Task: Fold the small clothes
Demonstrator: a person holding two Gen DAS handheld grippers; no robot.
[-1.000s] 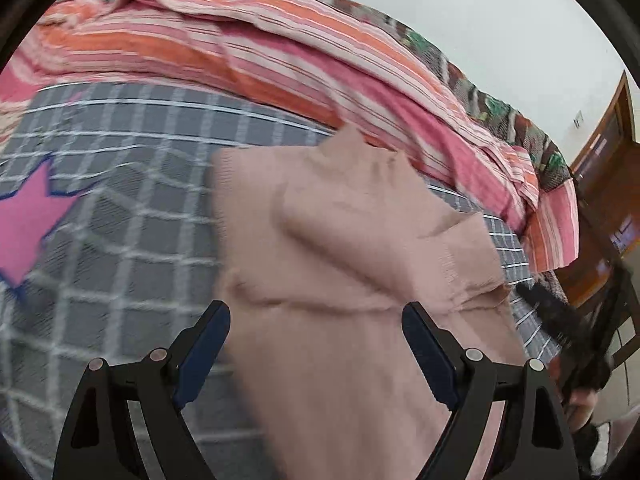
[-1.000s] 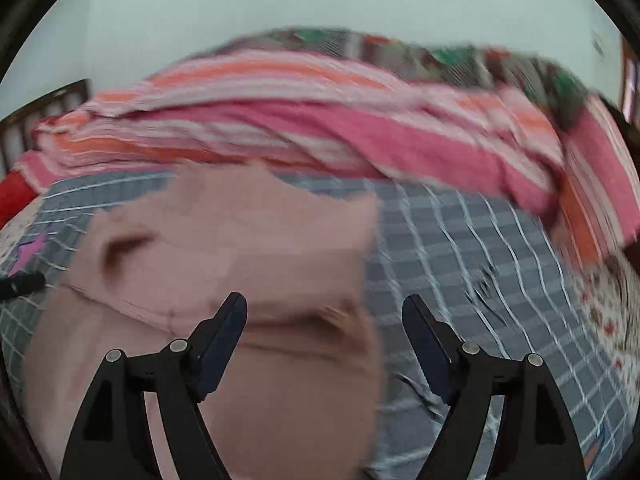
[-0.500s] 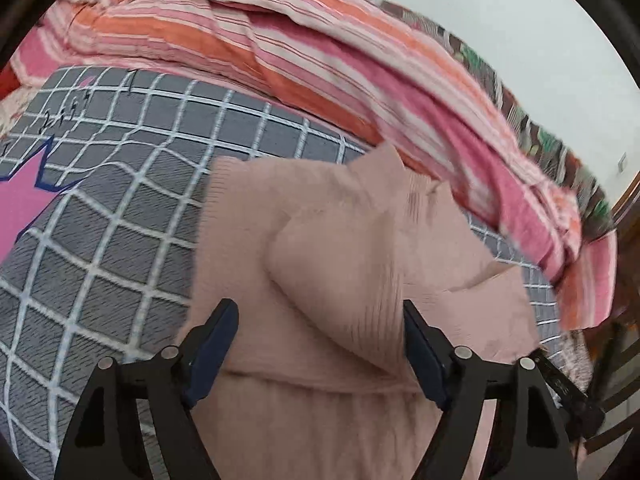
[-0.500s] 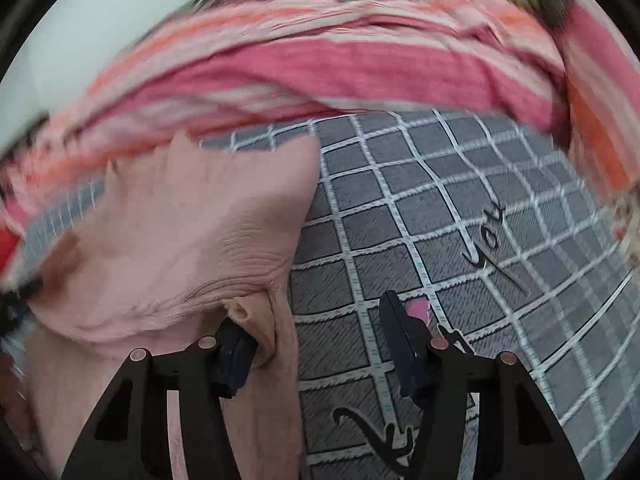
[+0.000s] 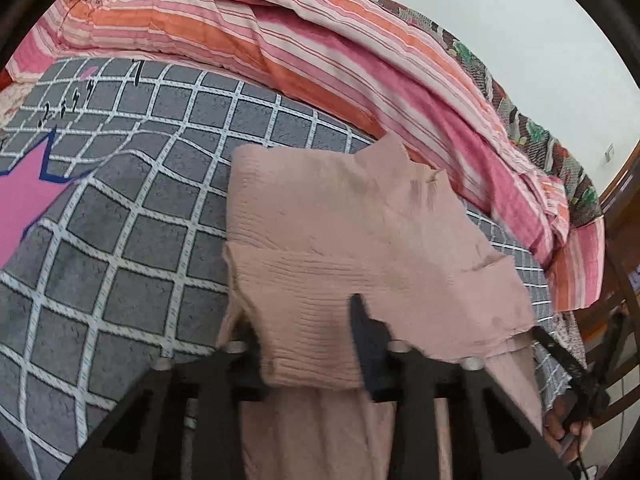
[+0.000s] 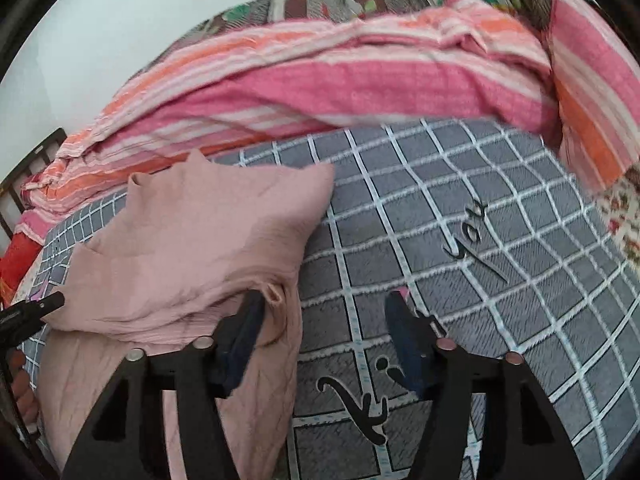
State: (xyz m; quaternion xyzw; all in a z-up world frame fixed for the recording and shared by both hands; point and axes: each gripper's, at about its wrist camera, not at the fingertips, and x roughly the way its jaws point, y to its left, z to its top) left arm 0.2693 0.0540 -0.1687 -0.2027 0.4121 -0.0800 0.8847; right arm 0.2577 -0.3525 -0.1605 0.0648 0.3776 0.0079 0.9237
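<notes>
Two grippers work at the near edge of a pink knitted garment (image 5: 372, 232) lying on a grey checked blanket (image 5: 120, 240): the left gripper (image 5: 308, 344) is closing with a folded layer of the knit between its jaws, pads pressing on it, while the right gripper (image 6: 324, 340) is opening, its left finger just beside the garment's edge and only blanket between its jaws. Beyond, at twelve o'clock, a pink-and-orange striped quilt (image 5: 280, 40) lies bunched before a pale wall (image 5: 500, 12).
</notes>
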